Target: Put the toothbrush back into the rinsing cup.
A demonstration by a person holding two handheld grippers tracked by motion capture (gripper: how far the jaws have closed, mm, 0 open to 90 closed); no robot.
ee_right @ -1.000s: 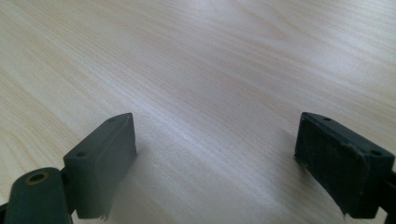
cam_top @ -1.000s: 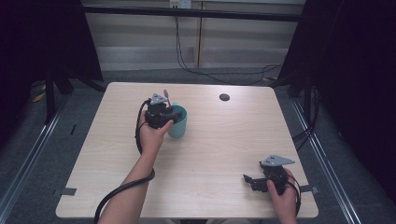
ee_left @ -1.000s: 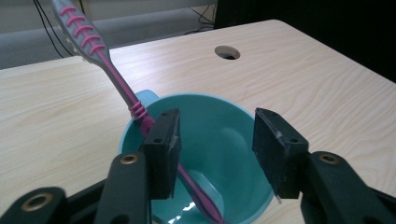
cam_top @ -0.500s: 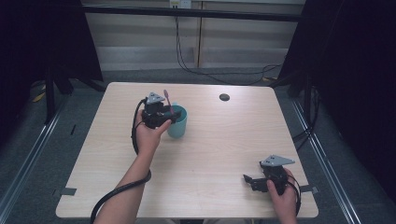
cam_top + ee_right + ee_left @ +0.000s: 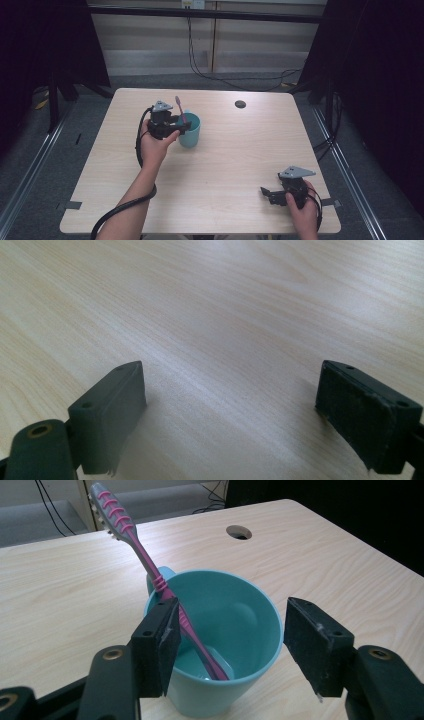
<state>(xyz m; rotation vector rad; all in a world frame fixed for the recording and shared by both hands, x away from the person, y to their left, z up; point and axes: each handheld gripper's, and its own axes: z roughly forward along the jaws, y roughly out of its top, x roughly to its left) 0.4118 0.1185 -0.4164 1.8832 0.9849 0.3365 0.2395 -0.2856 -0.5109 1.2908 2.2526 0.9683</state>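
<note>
A pink toothbrush (image 5: 150, 570) leans toward 11 o'clock in a teal cup (image 5: 225, 645) left of centre on the surface (image 5: 240, 150). The left tongs (image 5: 227, 645), which have just been opening, stand apart astride the cup's rim; the near jaw hides part of the handle. At 5 o'clock, the right tongs (image 5: 267, 194) rest spread, holding nothing.

High overhead, gripper cameras close (perhaps), shared table (image 5: 220, 165)
</note>
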